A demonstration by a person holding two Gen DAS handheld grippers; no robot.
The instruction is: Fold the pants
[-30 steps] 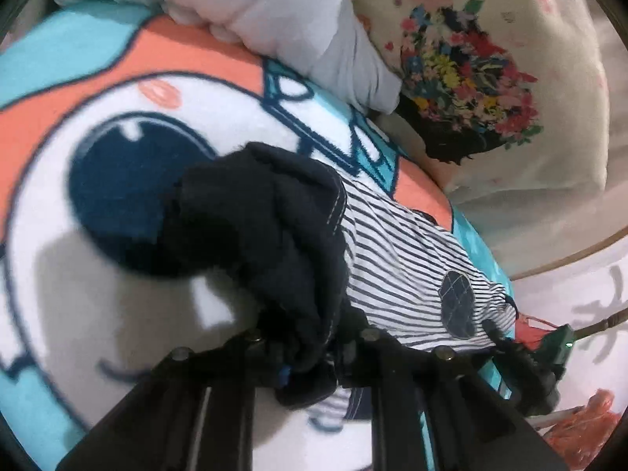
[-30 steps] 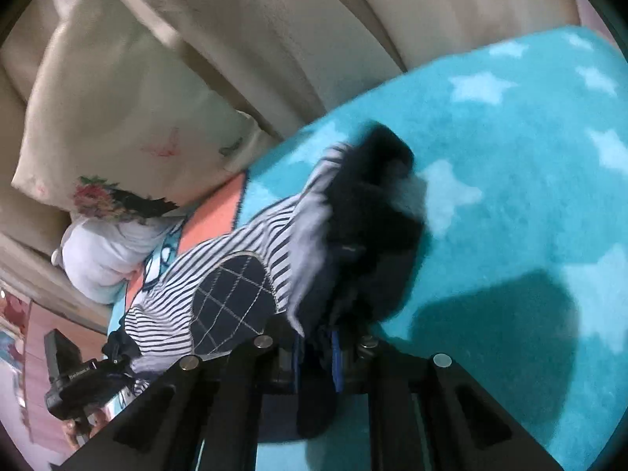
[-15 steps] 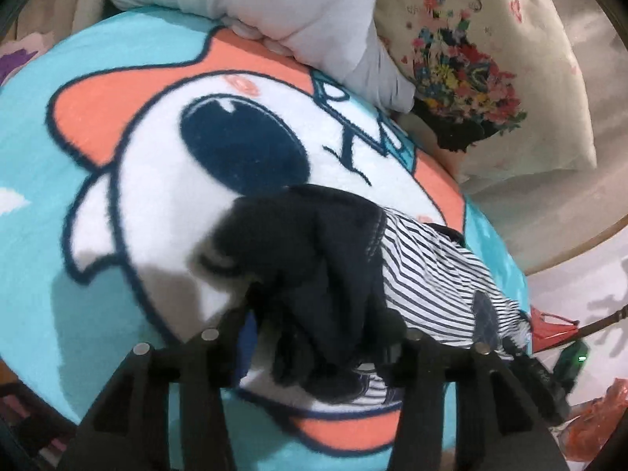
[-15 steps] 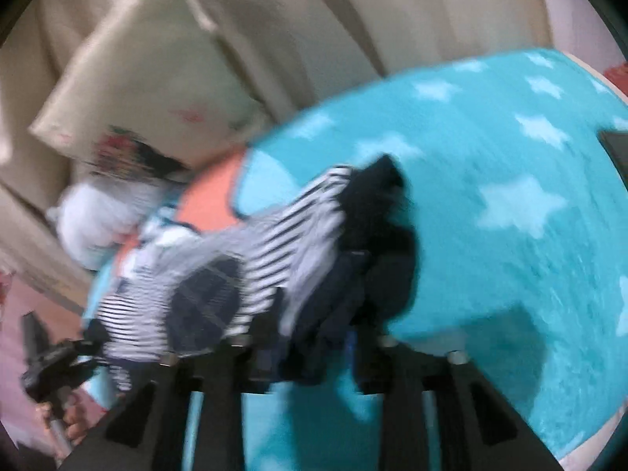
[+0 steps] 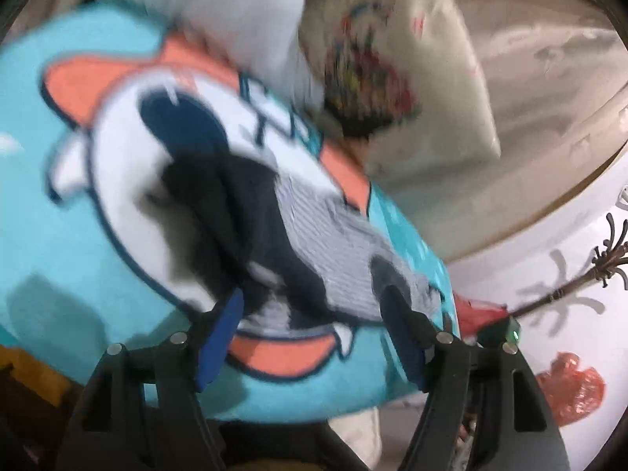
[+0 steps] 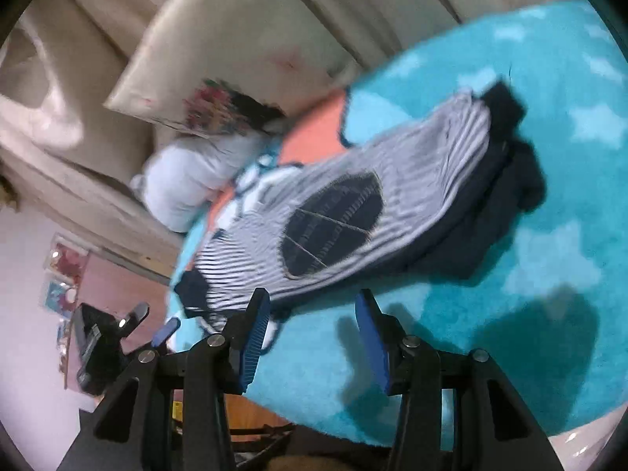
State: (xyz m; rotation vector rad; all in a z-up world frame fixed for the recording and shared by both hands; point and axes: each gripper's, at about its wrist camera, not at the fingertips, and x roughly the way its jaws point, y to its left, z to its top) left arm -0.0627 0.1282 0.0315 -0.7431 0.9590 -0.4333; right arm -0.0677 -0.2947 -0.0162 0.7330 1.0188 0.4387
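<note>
The pants [image 6: 392,204] are navy-and-white striped with a dark oval knee patch and a navy waist part. They lie bunched on a teal cartoon blanket [image 6: 549,314]. In the left wrist view the pants [image 5: 314,243] are blurred, lying just beyond the fingers. My left gripper [image 5: 314,322] is open and empty, pulled back from the cloth. My right gripper [image 6: 314,322] is open and empty, just short of the striped leg. The left gripper also shows in the right wrist view [image 6: 137,325] at the far end of the pants.
A floral cream pillow [image 5: 412,78] and a light grey cushion [image 5: 235,11] lie at the far edge of the blanket [image 5: 59,216]. A beige headboard or wall stands behind. A red bag [image 5: 569,388] lies on the floor at right.
Both grippers have opened and let go of the pants, then pulled back. The pants now lie on the blanket, spread longer than before.
</note>
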